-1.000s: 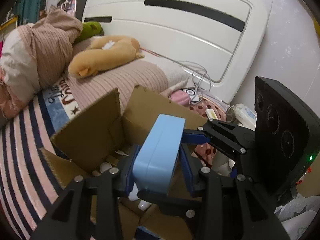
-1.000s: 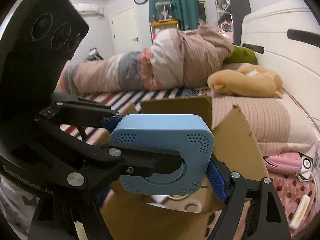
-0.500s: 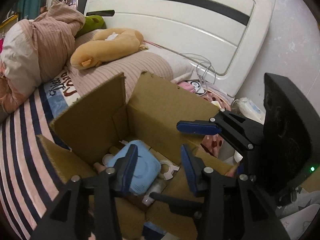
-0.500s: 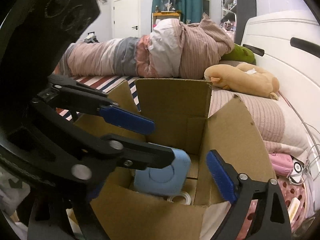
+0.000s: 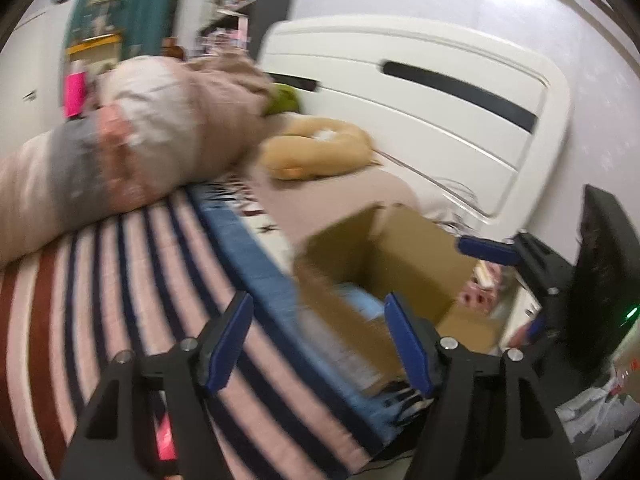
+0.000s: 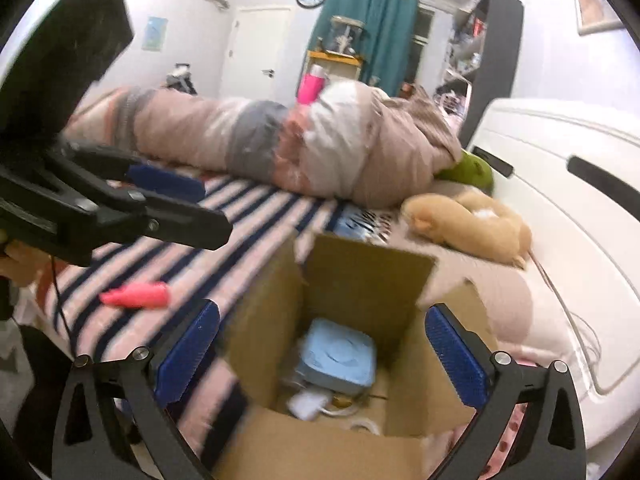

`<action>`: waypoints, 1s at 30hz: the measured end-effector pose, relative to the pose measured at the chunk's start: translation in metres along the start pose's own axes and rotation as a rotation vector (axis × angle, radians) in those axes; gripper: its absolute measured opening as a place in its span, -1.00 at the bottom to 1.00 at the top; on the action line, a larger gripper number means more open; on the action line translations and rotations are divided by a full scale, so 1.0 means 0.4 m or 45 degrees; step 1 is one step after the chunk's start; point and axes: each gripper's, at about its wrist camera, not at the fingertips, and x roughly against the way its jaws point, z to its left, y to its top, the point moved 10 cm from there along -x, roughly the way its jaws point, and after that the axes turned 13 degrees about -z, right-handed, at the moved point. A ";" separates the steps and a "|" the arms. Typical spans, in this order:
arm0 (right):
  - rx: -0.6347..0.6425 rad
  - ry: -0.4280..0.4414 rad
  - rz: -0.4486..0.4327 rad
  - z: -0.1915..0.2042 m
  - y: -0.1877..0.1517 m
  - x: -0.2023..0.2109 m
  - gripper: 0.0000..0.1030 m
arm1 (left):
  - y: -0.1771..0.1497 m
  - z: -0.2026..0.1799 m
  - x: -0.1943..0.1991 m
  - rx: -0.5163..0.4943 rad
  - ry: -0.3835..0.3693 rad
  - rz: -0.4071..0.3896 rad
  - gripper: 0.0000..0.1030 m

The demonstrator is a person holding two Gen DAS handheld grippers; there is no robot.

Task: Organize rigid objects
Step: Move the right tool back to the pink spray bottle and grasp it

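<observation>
An open cardboard box [image 6: 360, 280] stands on the striped bed. A light blue rounded device [image 6: 338, 360] lies inside it on top of small white items; it also shows blurred in the left wrist view [image 5: 358, 300]. My right gripper [image 6: 320, 354] is open and empty above the box [image 5: 400, 248]. My left gripper [image 5: 320, 344] is open and empty over the bed's edge, left of the box; it also shows in the right wrist view [image 6: 168, 200]. A pink object [image 6: 136, 294] lies on the bed left of the box.
A rolled quilt [image 6: 280, 148] and a tan plush toy [image 6: 468, 220] lie at the far side of the striped bed [image 5: 120, 280]. A white headboard [image 5: 420, 112] stands to the right. A green plush [image 6: 472, 170] is by the quilt.
The blue device was held by both grippers above the box, then let go and now lies inside. Both grippers opened and pulled back; the left swung left over the bed.
</observation>
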 end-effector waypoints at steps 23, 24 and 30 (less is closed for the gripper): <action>-0.649 0.586 0.463 0.600 -0.249 -0.355 0.48 | -0.387 0.562 0.100 0.428 0.257 0.110 0.28; -0.660 0.582 0.473 0.606 -0.258 -0.364 0.45 | -0.392 0.565 0.099 0.443 0.252 0.113 0.28; -0.640 0.516 0.447 0.620 -0.239 -0.456 0.15 | -0.383 0.581 0.097 0.491 0.250 0.098 0.28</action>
